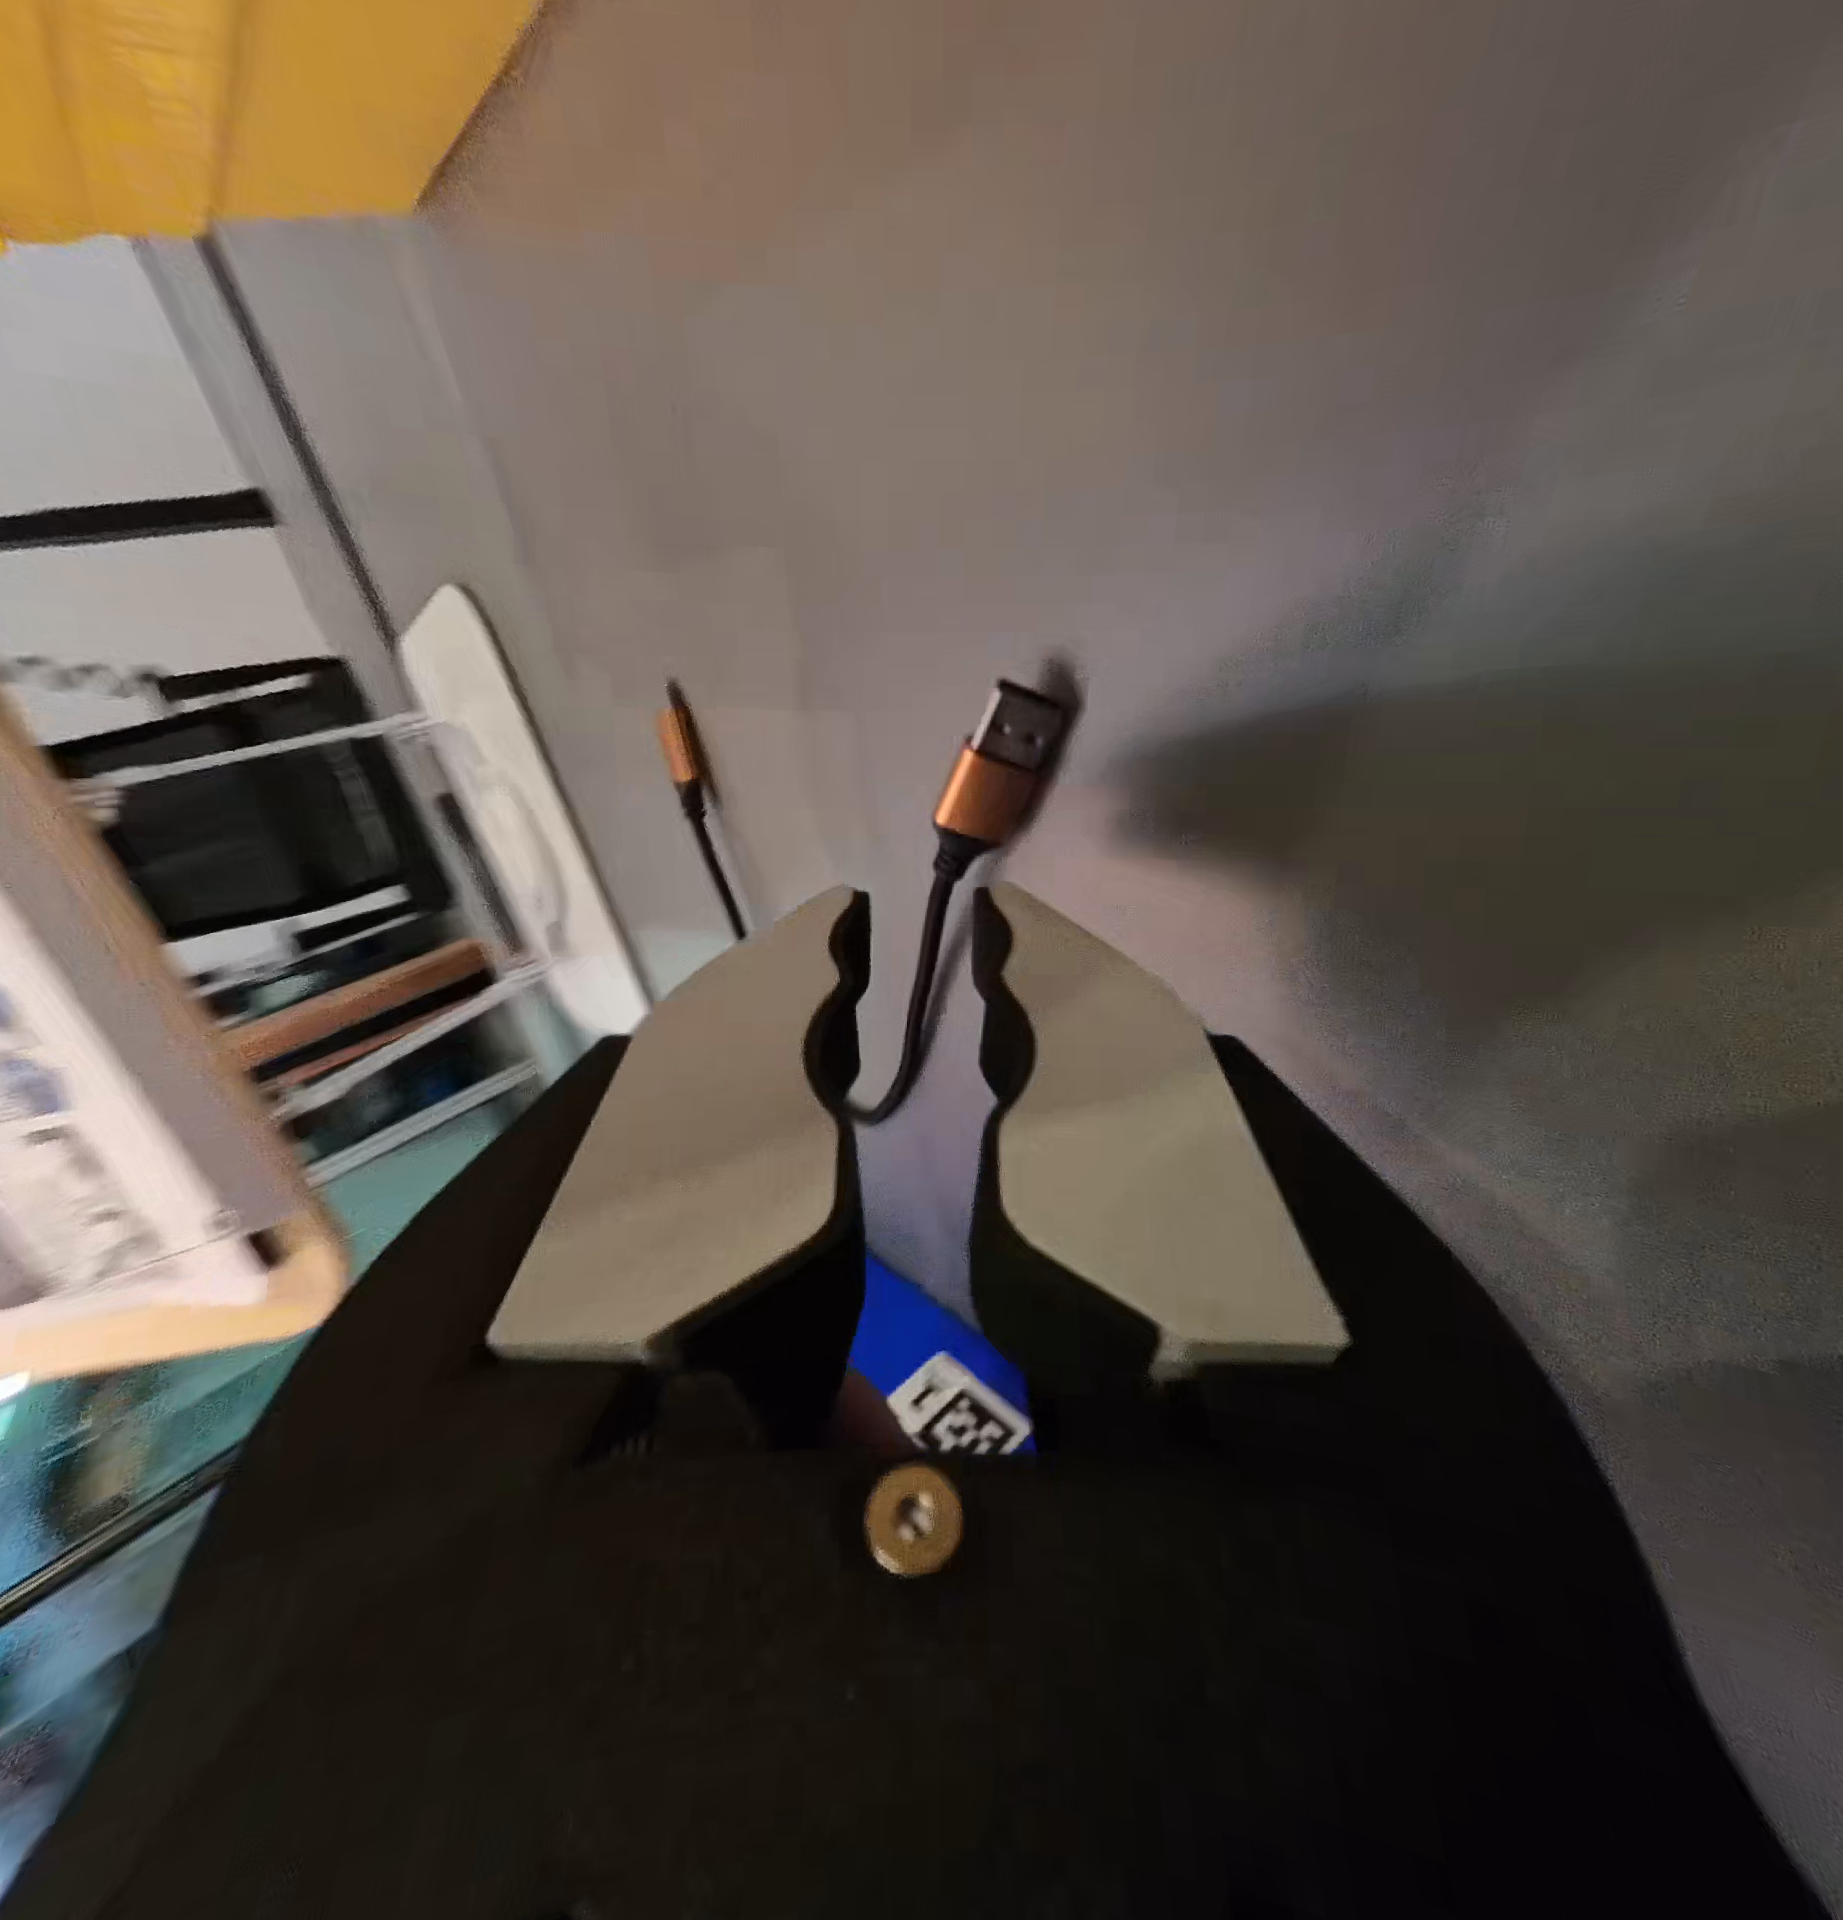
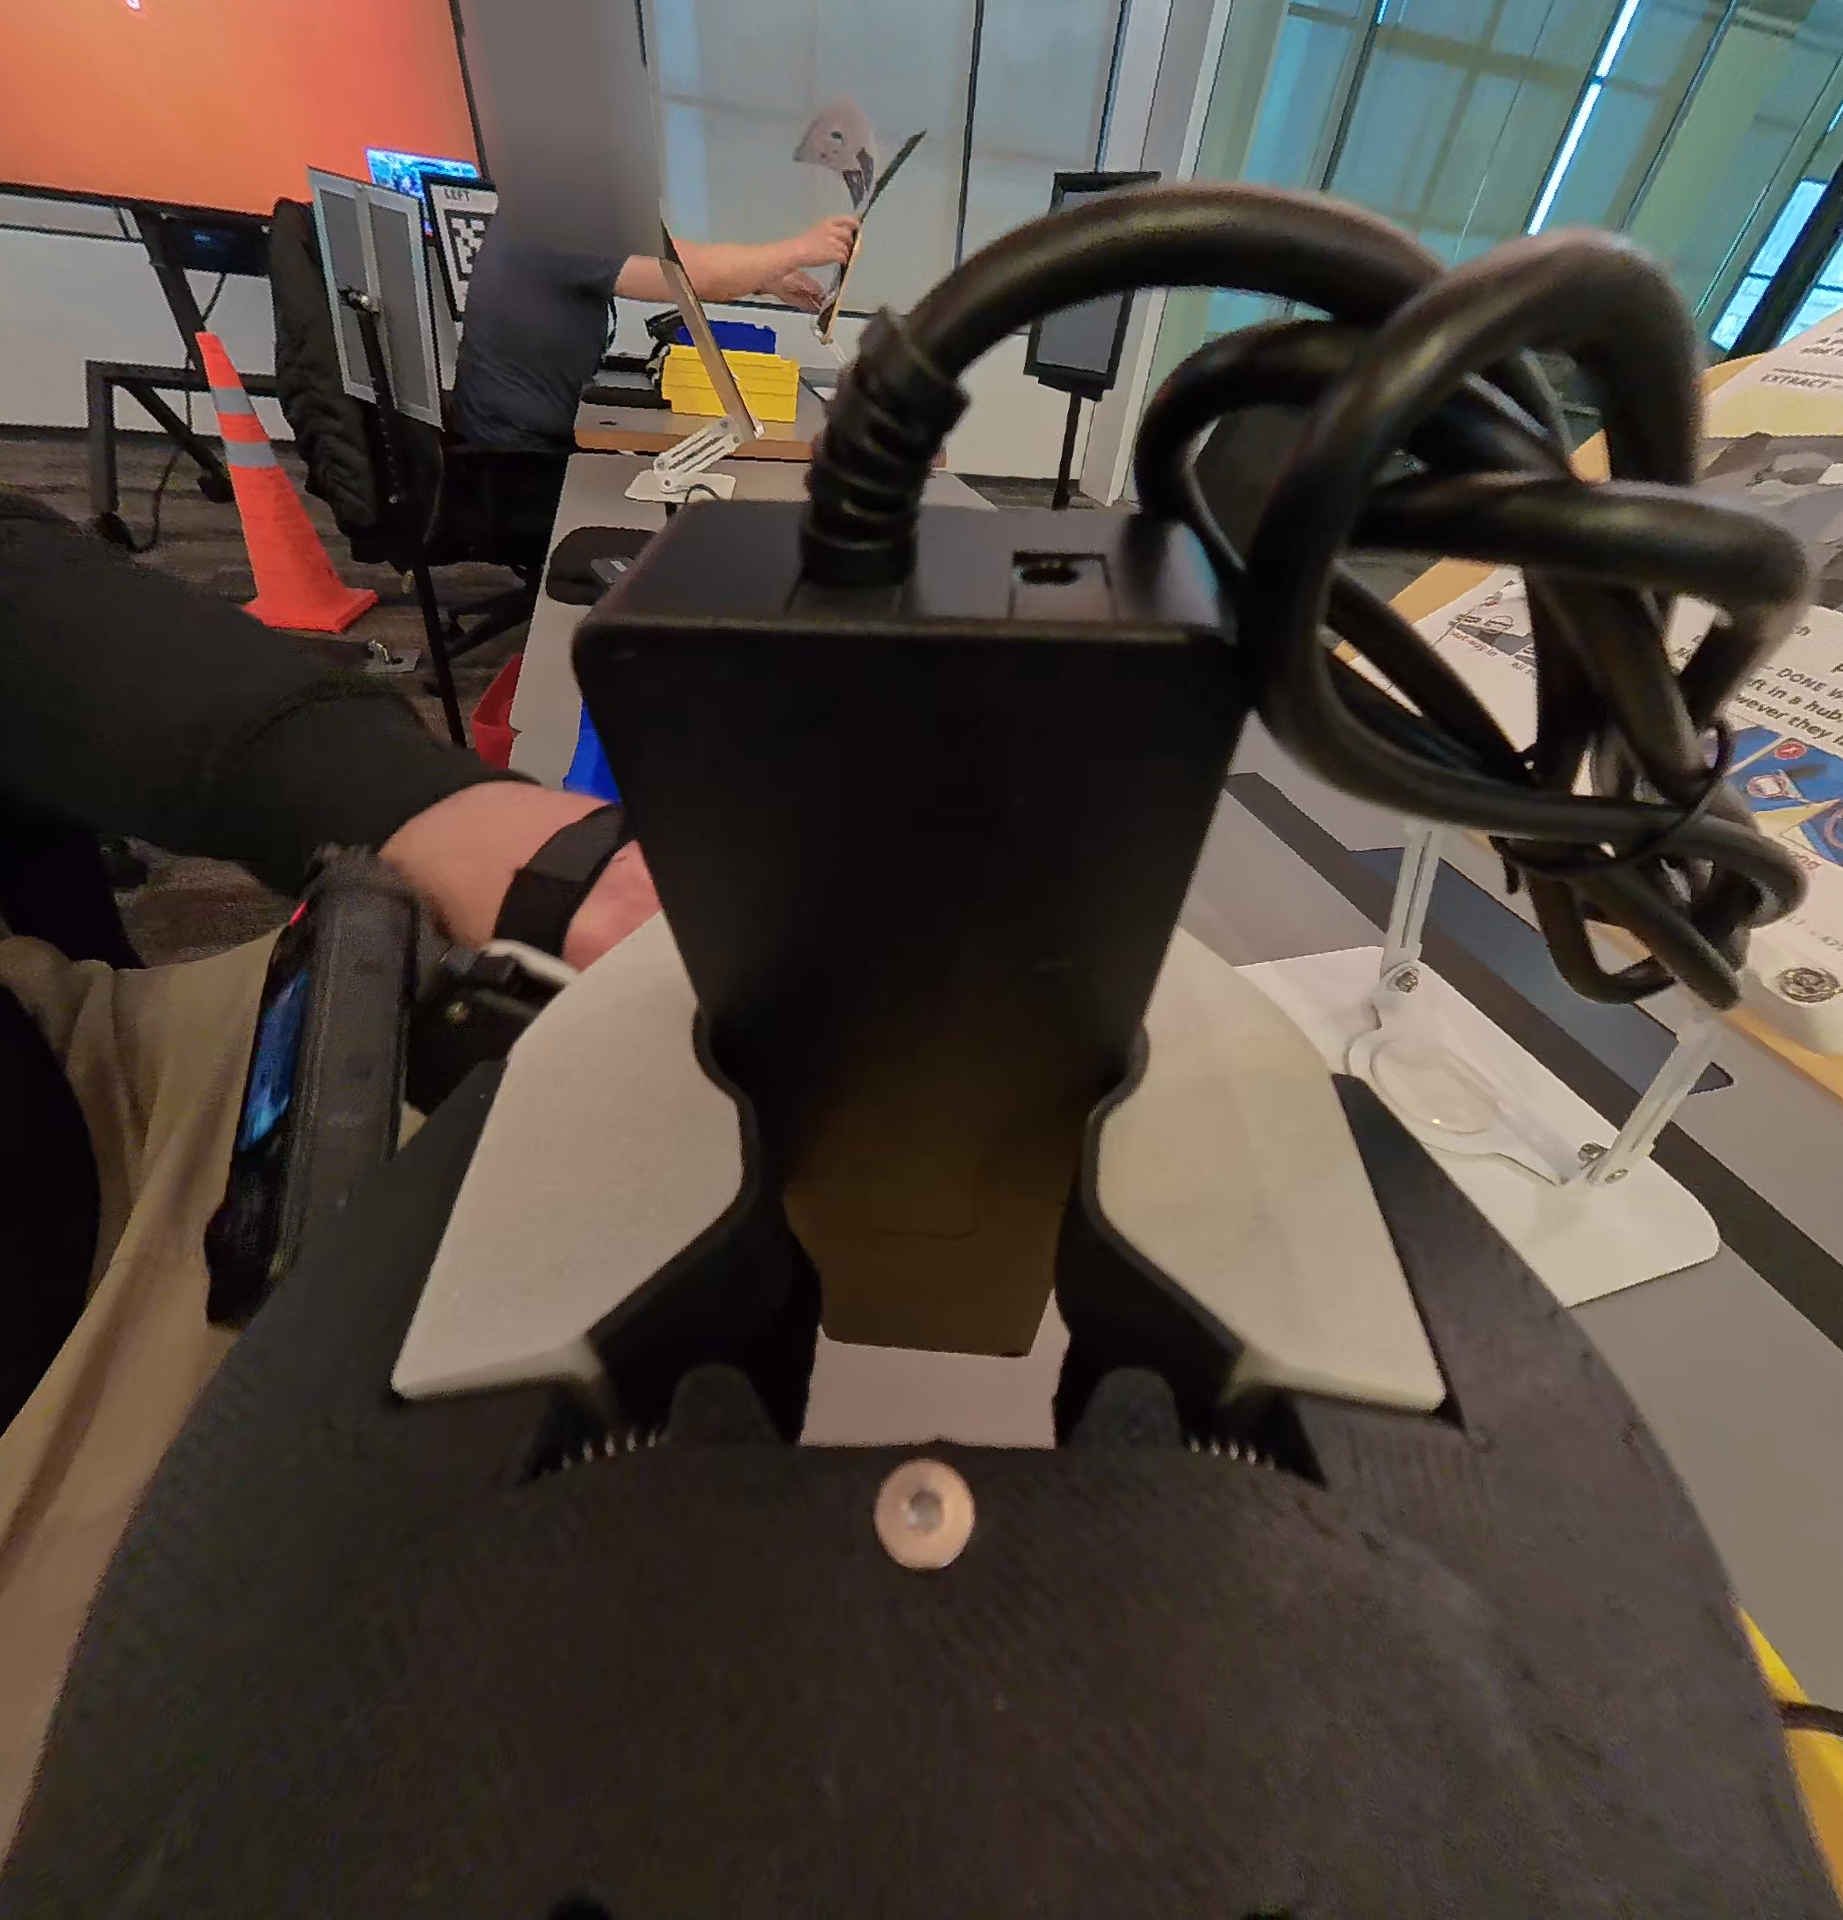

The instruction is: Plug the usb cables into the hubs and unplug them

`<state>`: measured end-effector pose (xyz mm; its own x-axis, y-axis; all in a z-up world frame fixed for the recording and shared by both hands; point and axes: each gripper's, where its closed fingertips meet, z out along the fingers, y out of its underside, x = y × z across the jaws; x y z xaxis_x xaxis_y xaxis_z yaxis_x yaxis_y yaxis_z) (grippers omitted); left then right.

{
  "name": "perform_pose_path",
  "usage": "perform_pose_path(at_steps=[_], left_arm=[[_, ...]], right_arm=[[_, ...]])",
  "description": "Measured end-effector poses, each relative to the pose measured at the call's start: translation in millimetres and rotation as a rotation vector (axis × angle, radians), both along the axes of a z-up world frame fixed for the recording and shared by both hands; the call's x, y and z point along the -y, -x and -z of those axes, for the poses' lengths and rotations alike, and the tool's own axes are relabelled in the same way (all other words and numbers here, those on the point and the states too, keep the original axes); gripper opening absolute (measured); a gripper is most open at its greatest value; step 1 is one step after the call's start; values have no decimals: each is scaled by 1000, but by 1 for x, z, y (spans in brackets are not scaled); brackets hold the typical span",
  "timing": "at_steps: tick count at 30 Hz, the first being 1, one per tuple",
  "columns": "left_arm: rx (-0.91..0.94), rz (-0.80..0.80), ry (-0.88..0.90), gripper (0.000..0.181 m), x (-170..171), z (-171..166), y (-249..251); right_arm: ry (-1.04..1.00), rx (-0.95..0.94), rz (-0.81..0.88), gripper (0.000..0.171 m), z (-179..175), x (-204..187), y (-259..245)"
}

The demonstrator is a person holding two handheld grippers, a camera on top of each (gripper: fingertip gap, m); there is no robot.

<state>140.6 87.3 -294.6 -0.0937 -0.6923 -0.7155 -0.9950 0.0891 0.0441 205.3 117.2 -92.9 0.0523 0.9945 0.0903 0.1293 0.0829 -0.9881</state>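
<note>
In the left wrist view, my left gripper (image 1: 917, 909) hovers low over the grey table (image 1: 1312, 468), its jaws a narrow gap apart. A thin black cable (image 1: 922, 997) runs loose through that gap and ends in a copper-sleeved USB plug (image 1: 1005, 764) just past the fingertips. A second copper plug (image 1: 681, 750) lies to the left. In the right wrist view, my right gripper (image 2: 922, 997) is shut on a black box-shaped hub (image 2: 917, 790), held upright above the table. The hub's thick black cord (image 2: 1468, 582) hangs in a tangled coil to the right.
A blue item with a square marker (image 1: 948, 1361) lies under the left gripper. A white stand with clear arms (image 2: 1519, 1195) holds an instruction sheet (image 2: 1810, 727) at right. A yellow bin edge (image 2: 1821, 1766) is at lower right. A person works at a far table beside an orange cone (image 2: 273, 499).
</note>
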Motion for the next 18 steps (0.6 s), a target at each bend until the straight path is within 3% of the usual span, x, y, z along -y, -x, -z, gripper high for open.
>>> perform_pose_path(at_steps=[4,8,12,13,18], left_arm=[[207,-82,339,18,0,-2,-11],[198,-52,553,20,-2,16,-16],[189,-77,606,12,-10,22,-19],[162,-63,578,0,-14,20,-17],[113,-74,531,0,-18,20,-9]], right_arm=[[4,1,-6,67,1,1,1],[7,-5,-10,62,-1,2,1],[8,-9,-9,64,-1,0,-1],[11,-13,-9,64,-1,0,-2],[16,-23,-8,64,-2,-2,-5]])
